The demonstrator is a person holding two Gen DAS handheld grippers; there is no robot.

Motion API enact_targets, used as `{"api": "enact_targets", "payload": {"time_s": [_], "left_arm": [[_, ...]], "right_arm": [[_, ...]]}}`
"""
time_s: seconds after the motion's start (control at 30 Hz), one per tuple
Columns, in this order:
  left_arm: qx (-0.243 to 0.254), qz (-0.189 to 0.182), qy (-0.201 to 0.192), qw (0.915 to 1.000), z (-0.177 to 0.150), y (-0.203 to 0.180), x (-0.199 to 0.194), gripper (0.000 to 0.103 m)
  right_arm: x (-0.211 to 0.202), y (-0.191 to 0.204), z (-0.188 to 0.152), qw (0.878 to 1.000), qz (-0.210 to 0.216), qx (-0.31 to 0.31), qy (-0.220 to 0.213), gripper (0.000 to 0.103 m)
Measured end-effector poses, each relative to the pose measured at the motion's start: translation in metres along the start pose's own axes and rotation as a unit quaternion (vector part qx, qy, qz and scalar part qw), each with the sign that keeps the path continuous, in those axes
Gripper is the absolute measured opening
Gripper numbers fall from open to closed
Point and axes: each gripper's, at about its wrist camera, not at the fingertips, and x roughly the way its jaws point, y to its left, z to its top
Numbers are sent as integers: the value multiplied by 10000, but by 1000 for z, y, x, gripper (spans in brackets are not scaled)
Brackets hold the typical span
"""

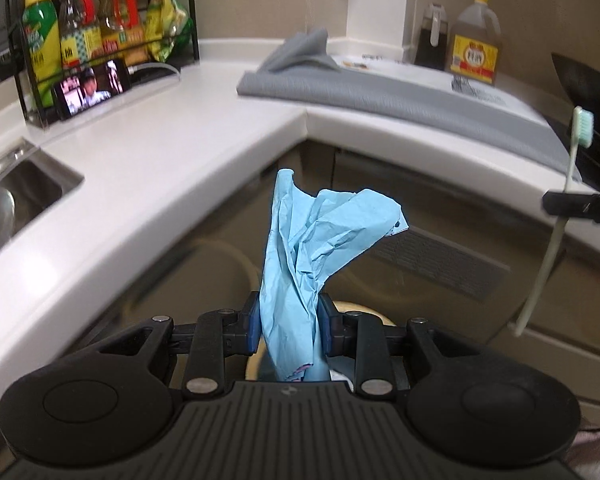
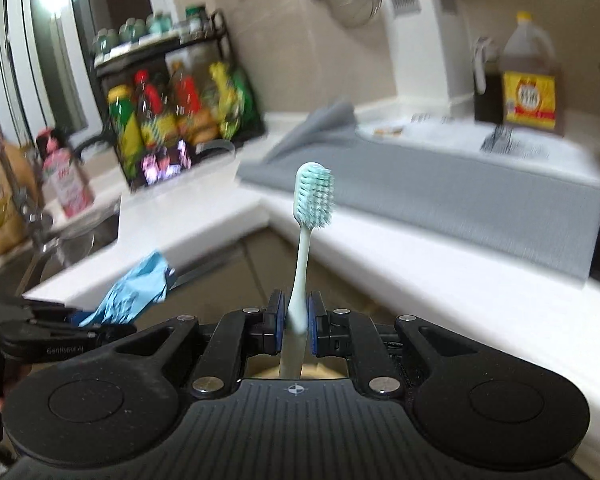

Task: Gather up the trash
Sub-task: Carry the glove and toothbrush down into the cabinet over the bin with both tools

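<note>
My left tool [image 1: 288, 322] pinches a crumpled blue paper [image 1: 316, 248], which sticks up ahead of the pads, off the table [image 1: 172, 152] edge. My right tool [image 2: 294, 320] is clamped on a toothbrush [image 2: 306, 236], bristles up. Beyond lie the grey mat [image 1: 400, 96], the sink [image 1: 20, 196] and the bottle rack [image 1: 100, 40].

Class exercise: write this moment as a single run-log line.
left gripper: shut on blue paper | right gripper: shut on toothbrush | place: off the counter edge | stage: carrying trash
</note>
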Motion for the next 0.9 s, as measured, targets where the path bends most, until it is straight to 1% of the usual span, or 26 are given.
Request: {"api": "enact_targets", "payload": {"time_s": [0.17, 0.27, 0.5, 0.9], "left_arm": [[35, -54, 223, 9997, -22, -9, 9, 31], [25, -122, 375, 9992, -31, -13, 16, 31], [93, -226, 561, 9981, -38, -18, 24, 31], [70, -254, 655, 9975, -39, -18, 28, 31]], "right_arm": [[15, 14, -29, 9988, 54, -122, 462, 14], [21, 20, -37, 9978, 81, -167, 629, 14], [26, 27, -44, 9970, 31, -317, 710, 14], [32, 28, -45, 9960, 5, -339, 830, 14]]}}
